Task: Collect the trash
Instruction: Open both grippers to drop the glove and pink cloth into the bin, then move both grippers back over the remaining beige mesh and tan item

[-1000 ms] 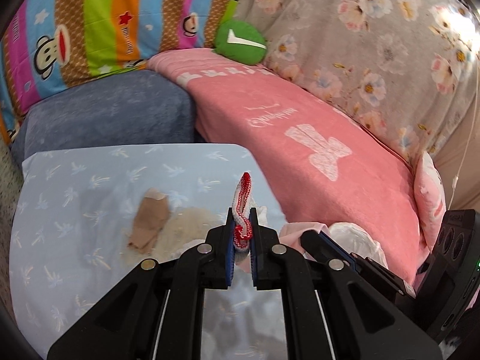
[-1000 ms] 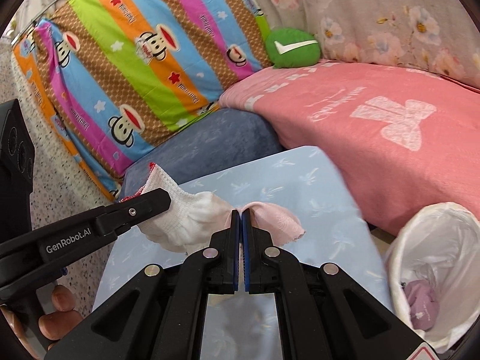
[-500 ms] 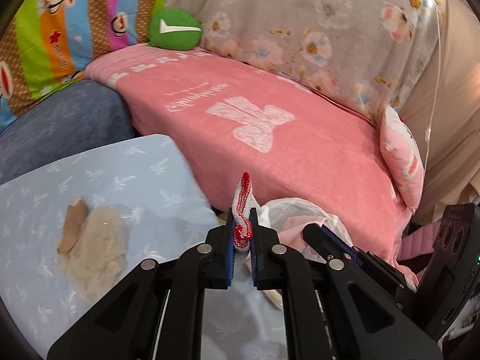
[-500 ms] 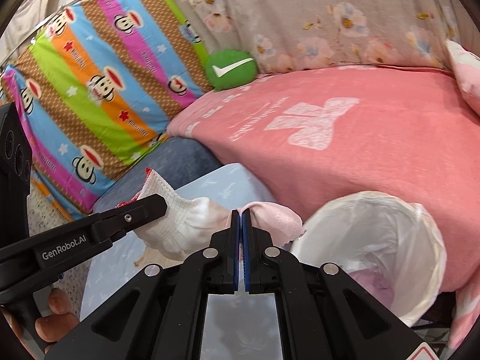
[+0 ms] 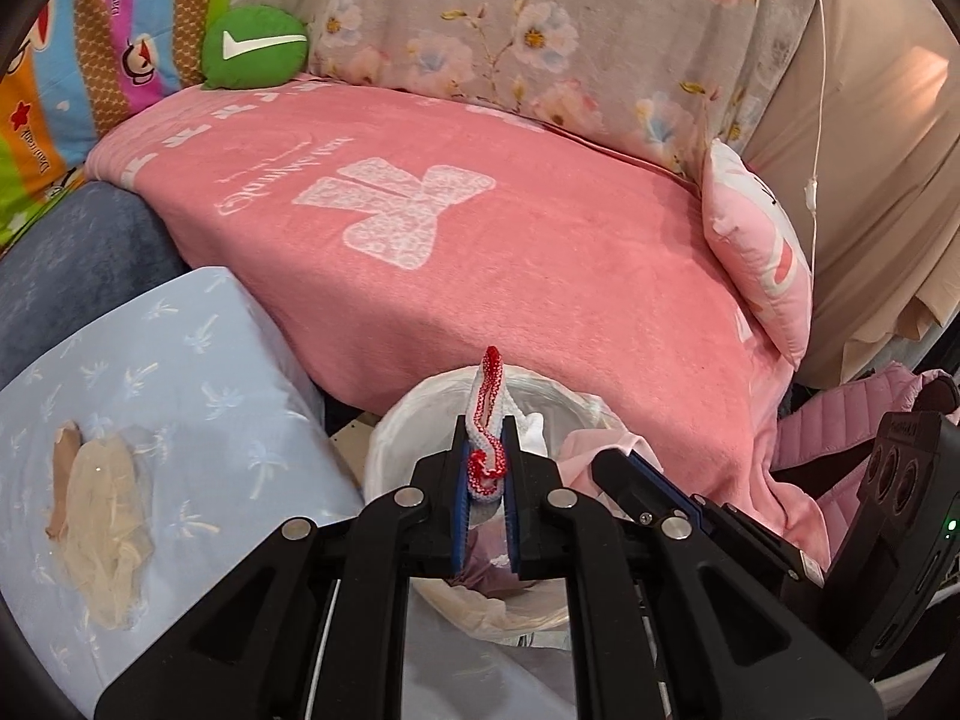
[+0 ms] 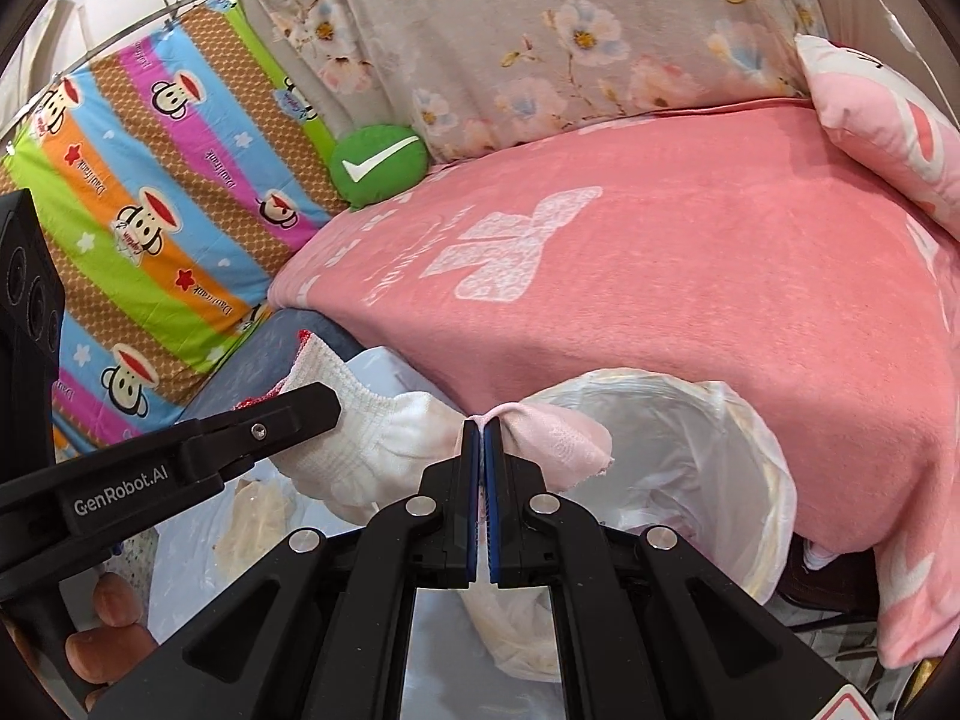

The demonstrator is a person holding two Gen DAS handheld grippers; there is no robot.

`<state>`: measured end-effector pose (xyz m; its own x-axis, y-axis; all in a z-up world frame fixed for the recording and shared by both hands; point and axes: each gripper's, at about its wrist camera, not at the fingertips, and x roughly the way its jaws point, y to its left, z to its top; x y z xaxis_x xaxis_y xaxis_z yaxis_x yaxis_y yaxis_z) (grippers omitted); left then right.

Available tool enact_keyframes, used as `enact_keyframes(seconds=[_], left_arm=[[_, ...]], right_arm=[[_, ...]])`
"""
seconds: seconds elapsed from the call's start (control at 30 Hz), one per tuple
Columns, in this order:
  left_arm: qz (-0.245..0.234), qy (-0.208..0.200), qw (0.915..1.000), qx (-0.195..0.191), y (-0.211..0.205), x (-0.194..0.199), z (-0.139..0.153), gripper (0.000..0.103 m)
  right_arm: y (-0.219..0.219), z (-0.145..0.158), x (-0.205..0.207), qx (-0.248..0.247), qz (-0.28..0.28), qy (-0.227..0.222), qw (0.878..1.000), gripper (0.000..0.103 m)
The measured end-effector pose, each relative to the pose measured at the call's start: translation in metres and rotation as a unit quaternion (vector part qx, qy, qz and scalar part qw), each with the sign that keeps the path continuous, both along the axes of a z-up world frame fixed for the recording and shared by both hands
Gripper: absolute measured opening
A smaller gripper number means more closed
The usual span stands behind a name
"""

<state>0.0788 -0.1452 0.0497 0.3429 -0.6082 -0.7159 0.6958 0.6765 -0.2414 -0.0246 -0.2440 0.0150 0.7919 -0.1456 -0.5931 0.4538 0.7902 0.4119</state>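
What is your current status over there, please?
Left gripper shut on white sock; right gripper shut on pink sock. Lined bin below. Nothing blocking.

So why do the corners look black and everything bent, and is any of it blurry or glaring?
Left wrist view: fisheye lens, dark rim, pink blanket bulges; bright patch on the beige curtain upper right. Right wrist view: same curving, striped monkey sheet bows; both sharp, evenly lit.

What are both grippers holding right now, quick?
Left gripper: jaws shut on the white sock with red trim.
Right gripper: jaws shut on the pink cloth, beside the lined bin.
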Motion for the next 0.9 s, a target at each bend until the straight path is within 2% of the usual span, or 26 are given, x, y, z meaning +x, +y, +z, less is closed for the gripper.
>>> enact_keyframes(seconds=[0.07, 0.13, 0.2, 0.27, 0.43, 0.6, 0.9], left_arm=[[0.0, 0.005, 1.0, 0.002, -0.005, -0.001, -0.002, 0.02], [0.007, 0.002, 1.0, 0.003, -0.007, -0.002, -0.003, 0.054], [0.021, -0.011, 0.9997, 0.0, -0.004, -0.003, -0.001, 0.063], [0.021, -0.01, 0.9997, 0.001, -0.004, -0.002, -0.002, 0.063], [0.031, -0.005, 0.9995, 0.004, -0.001, 0.003, -0.004, 0.063], [0.039, -0.005, 0.9992, 0.006, 0.003, 0.005, -0.005, 0.063], [0.052, 0.001, 0.9987, 0.003, 0.014, 0.01, -0.009, 0.063]], right_arm=[[-0.003, -0.002, -0.002, 0.002, -0.006, 0.001, 1.0, 0.002], [-0.007, -0.004, -0.004, 0.004, -0.011, 0.002, 1.0, 0.002], [-0.009, -0.006, -0.005, 0.004, -0.014, 0.004, 1.0, 0.004], [-0.009, -0.007, -0.006, 0.003, -0.018, 0.007, 1.0, 0.008], [-0.006, -0.009, -0.004, 0.004, -0.017, 0.008, 1.0, 0.011], [-0.002, -0.008, -0.001, 0.001, -0.014, 0.007, 1.0, 0.019], [0.007, -0.008, 0.007, -0.004, 0.0, 0.012, 1.0, 0.021]])
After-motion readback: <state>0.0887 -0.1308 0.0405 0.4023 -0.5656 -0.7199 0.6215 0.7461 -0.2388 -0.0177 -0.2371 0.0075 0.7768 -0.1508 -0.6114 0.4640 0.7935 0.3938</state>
